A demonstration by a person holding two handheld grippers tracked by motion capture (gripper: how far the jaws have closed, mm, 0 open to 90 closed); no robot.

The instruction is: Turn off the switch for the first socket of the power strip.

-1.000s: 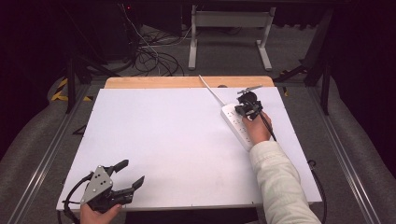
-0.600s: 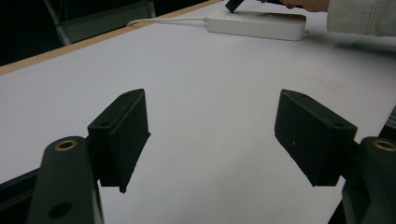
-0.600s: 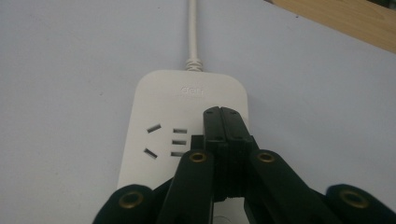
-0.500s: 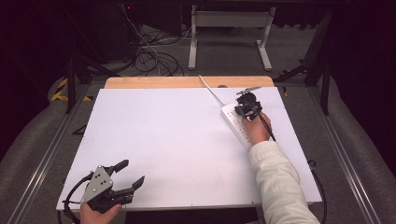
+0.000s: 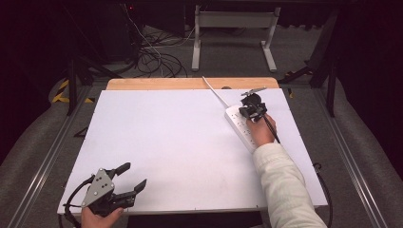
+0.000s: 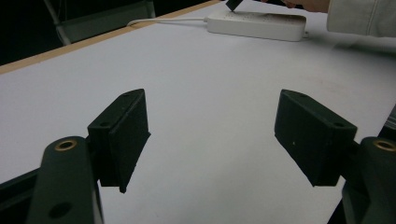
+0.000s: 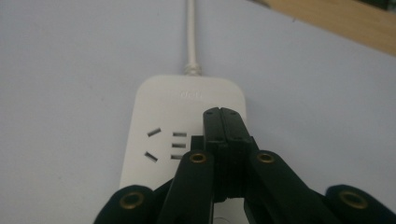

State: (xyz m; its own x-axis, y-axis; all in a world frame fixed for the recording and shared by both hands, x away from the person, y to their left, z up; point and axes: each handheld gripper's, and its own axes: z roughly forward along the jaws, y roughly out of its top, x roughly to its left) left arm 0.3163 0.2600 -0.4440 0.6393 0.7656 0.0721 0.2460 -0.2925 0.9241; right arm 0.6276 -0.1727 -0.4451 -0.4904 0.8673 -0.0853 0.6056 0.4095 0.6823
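High view: a white surface (image 5: pixel 180 142) takes up the middle of the frame, with a strip of bare wood along its far edge. A white power strip (image 5: pixel 240 127) lies in the right half of the frame, running on a slant from upper left to lower right, and its white cord (image 5: pixel 214 92) leads off toward the top of the frame past the wooden strip. The right tongs (image 5: pixel 250 110) sit directly over the upper end of that power strip, held by a hand whose pale sleeve (image 5: pixel 285 190) comes up from the lower right corner. The left tongs (image 5: pixel 130 178) rest at the lower left of the frame, near the front edge of the surface and well apart from the power strip, with their jaws spread and nothing between them. In the left gripper view those left tongs (image 6: pixel 210 135) stand wide apart over bare white surface, and the power strip (image 6: pixel 257 23) shows far off at the top of the frame, just beside the sleeve (image 6: pixel 364 16) at the upper right. In the right gripper view the right tongs (image 7: pixel 223 122) are pressed fully together, jaw against jaw, with nothing held; their tips lie over the power strip (image 7: pixel 187 107) right of its socket slots (image 7: pixel 166 144), below the point where the cord (image 7: pixel 190 28) enters at the top.
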